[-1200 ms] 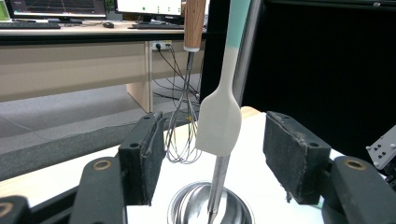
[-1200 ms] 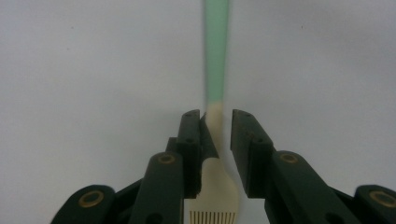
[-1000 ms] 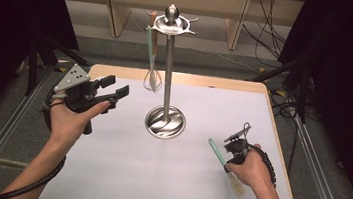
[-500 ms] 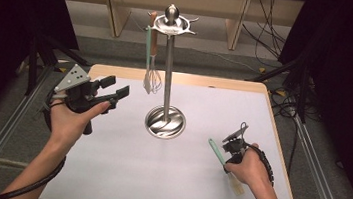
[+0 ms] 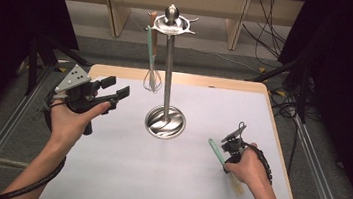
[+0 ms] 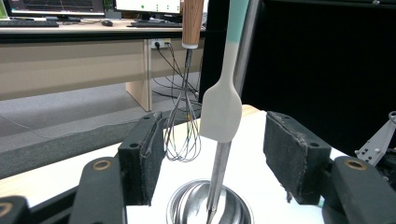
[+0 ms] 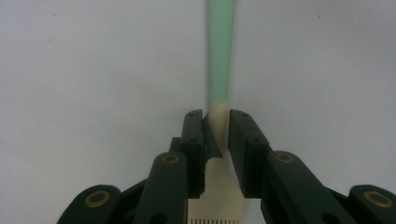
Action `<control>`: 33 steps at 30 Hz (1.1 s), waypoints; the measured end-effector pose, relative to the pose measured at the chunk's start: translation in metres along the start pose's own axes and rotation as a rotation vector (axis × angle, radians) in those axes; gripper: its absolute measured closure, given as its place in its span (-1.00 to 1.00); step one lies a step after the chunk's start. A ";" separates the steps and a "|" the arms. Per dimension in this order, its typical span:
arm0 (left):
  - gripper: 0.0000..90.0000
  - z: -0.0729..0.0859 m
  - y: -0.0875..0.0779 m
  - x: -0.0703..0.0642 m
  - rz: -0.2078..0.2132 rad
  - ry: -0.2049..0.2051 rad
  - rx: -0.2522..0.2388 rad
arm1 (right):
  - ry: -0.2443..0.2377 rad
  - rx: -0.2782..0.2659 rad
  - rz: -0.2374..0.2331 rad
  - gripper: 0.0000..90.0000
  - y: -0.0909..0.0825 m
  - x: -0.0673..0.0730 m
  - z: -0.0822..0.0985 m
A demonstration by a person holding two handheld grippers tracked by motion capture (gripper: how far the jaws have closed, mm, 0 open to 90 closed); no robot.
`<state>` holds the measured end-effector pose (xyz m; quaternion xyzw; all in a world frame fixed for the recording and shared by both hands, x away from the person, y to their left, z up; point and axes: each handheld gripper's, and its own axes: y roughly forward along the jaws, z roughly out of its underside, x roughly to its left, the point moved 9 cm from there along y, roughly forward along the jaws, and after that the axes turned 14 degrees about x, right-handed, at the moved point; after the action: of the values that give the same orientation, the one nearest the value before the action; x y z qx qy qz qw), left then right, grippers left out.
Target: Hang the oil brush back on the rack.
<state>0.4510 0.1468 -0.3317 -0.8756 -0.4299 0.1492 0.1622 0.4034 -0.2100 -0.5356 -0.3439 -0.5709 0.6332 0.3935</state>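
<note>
- Now the right gripper has just been closing its jaws, and in the right gripper view they stand clamped either side of the brush, right where the pale neck meets the green handle.
- Its pale, comb-edged head lies back between the jaws, while the green handle runs out ahead over the white tabletop.
- From the high view, the brush lies flat near the right edge of the tabletop, under the right hand, green end pointing toward the stand; it does not look lifted yet.
- So the grasp seems made, and I judge the next step to be raising the brush toward the rack.
- Across the tabletop, the left gripper hovers off the surface with jaws spread and nothing between them.
- Looking along its jaws, I see the white spatula and a wire whisk hanging from the stand's top ring, the pole dropping to its round steel base.
- That rack has free hooks, as far as I can tell, so a place for the brush looks available.
</note>
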 end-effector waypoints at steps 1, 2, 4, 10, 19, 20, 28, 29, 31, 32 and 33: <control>-0.15 0.000 0.000 0.000 -0.001 0.000 0.000 | 0.001 0.003 0.003 0.72 0.001 0.000 0.000; -0.15 0.000 0.000 0.000 0.000 0.000 0.001 | -0.010 -0.001 0.001 0.72 0.002 0.000 -0.001; -0.15 0.000 0.000 0.000 0.000 -0.001 0.002 | -0.014 -0.005 0.001 0.72 0.003 0.000 -0.002; -0.16 0.001 0.001 0.000 0.001 0.000 0.004 | 0.011 0.022 0.007 0.76 0.005 0.001 -0.001; -0.16 0.003 0.003 -0.001 0.005 0.002 0.015 | 0.010 0.045 0.022 0.81 0.004 0.000 -0.003; -0.16 0.003 0.003 -0.001 0.005 0.002 0.015 | 0.007 0.040 0.007 0.82 0.005 0.000 -0.004; -0.16 0.003 0.003 0.000 0.004 0.002 0.015 | 0.019 0.049 0.015 0.84 0.005 0.001 -0.004; -0.16 0.003 0.003 -0.001 0.005 0.001 0.015 | 0.022 0.050 0.009 0.84 0.004 0.001 -0.004; -0.16 0.003 0.003 -0.001 0.005 0.001 0.015 | 0.016 0.049 0.010 0.84 0.004 0.000 -0.004; -0.16 0.003 0.003 -0.001 0.005 0.002 0.015 | -0.001 0.042 0.013 0.84 0.004 -0.001 -0.004; -0.16 0.004 0.004 -0.001 0.005 0.001 0.015 | 0.021 0.042 0.013 0.84 0.004 0.000 -0.003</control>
<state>0.4519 0.1447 -0.3363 -0.8756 -0.4263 0.1525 0.1685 0.4058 -0.2085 -0.5400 -0.3460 -0.5509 0.6440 0.4026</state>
